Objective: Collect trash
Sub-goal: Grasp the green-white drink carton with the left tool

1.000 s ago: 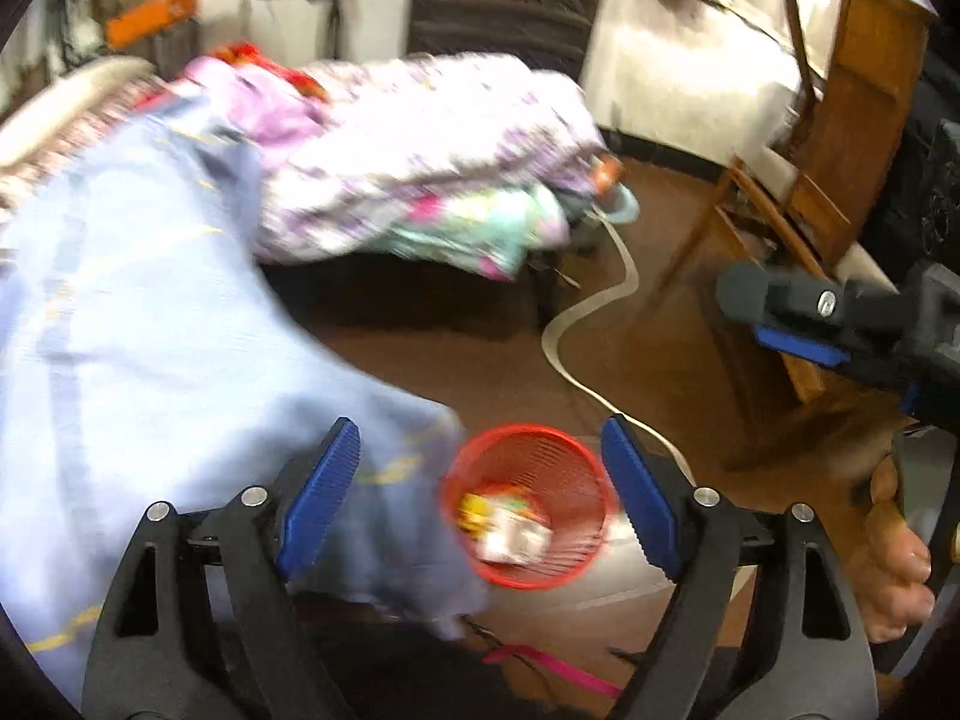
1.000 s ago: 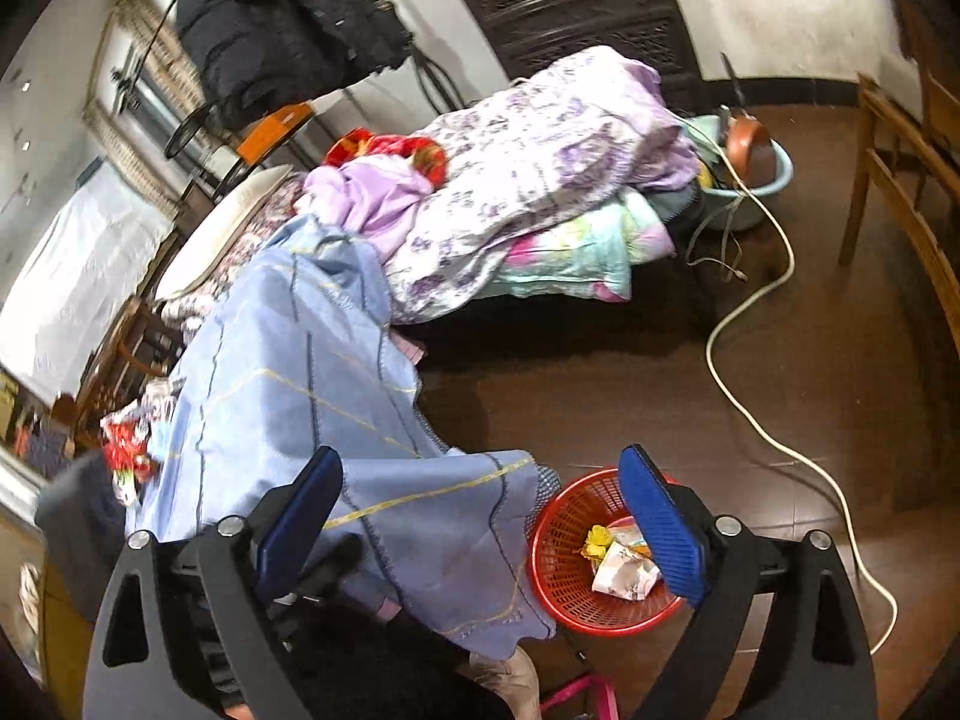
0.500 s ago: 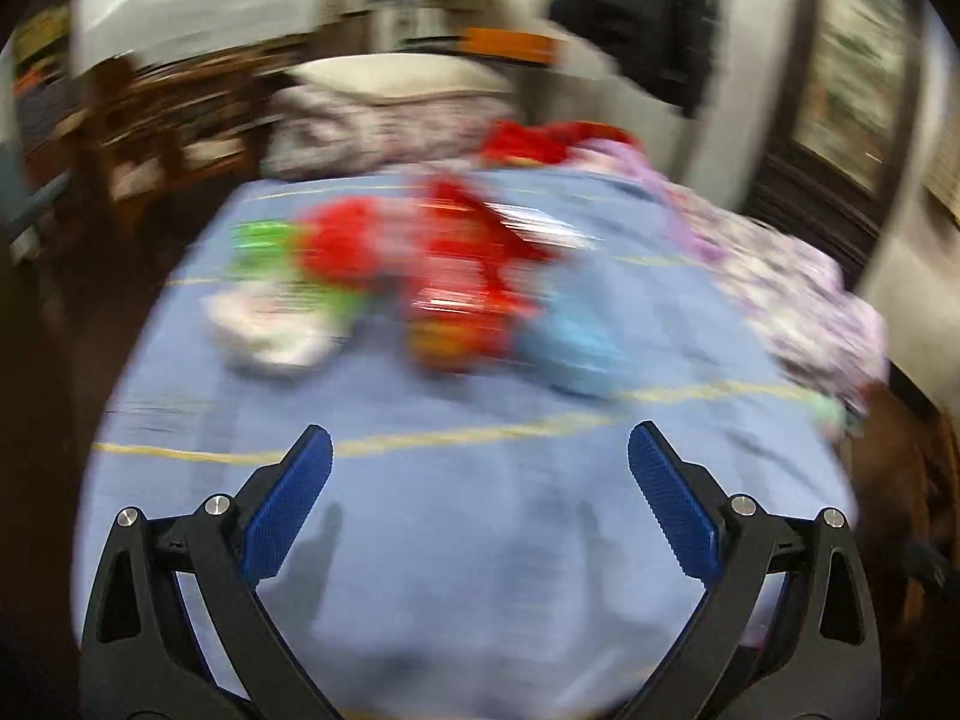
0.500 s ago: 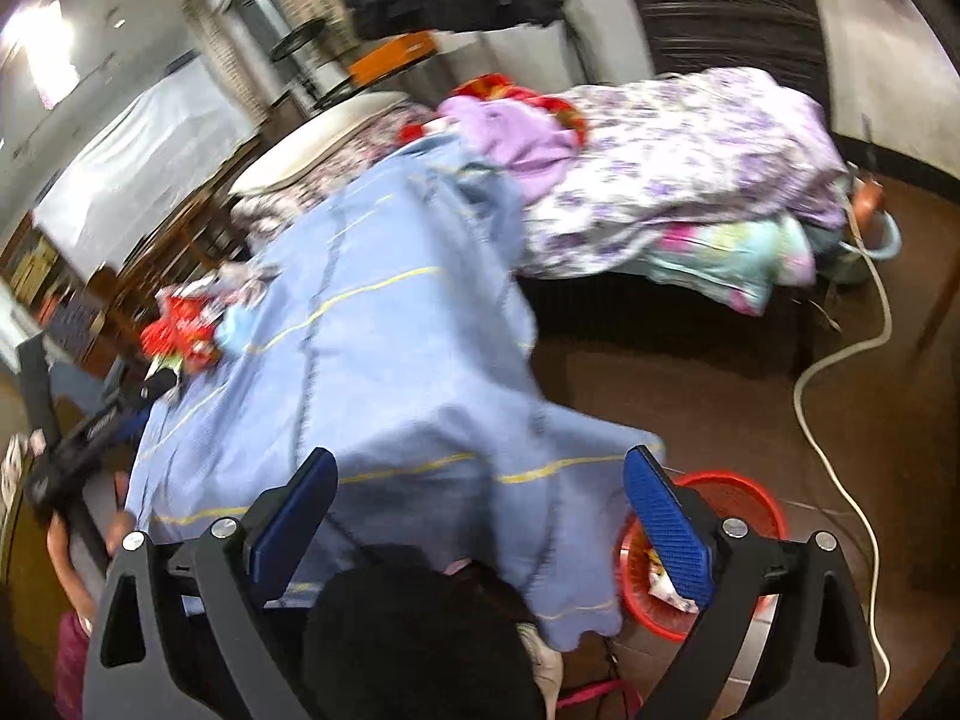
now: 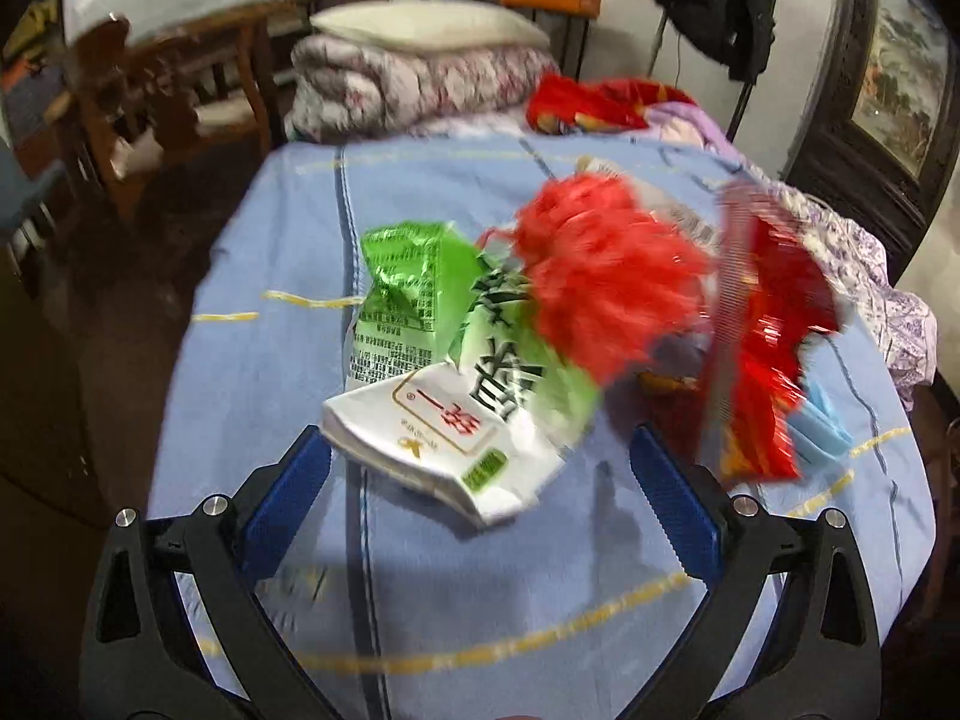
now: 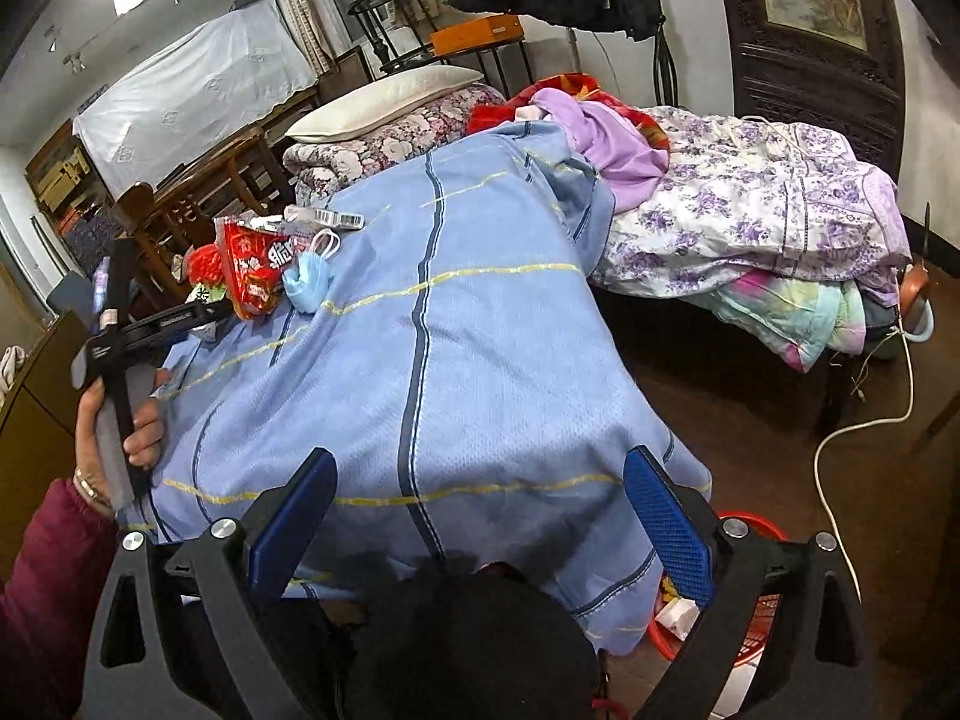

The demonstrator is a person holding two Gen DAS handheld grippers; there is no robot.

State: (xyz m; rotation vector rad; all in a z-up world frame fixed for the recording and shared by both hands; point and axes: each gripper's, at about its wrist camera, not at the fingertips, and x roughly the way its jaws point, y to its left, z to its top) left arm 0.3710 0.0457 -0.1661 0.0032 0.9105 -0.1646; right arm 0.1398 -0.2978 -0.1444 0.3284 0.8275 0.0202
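Your left gripper (image 5: 480, 489) has its fingers spread wide and released, its left finger touching the near corner of the green-and-white wrapper (image 5: 444, 372), which lies on the blue-clothed counter (image 5: 480, 600). Just beyond that wrapper sits a red fluffy bundle (image 5: 606, 276), and to its right a red snack bag (image 5: 762, 360) and a blue face mask (image 5: 825, 426). Your right gripper (image 6: 480, 534) is released too, holding nothing, over the counter's near edge. The red trash basket (image 6: 750, 600) stands on the floor, under that edge.
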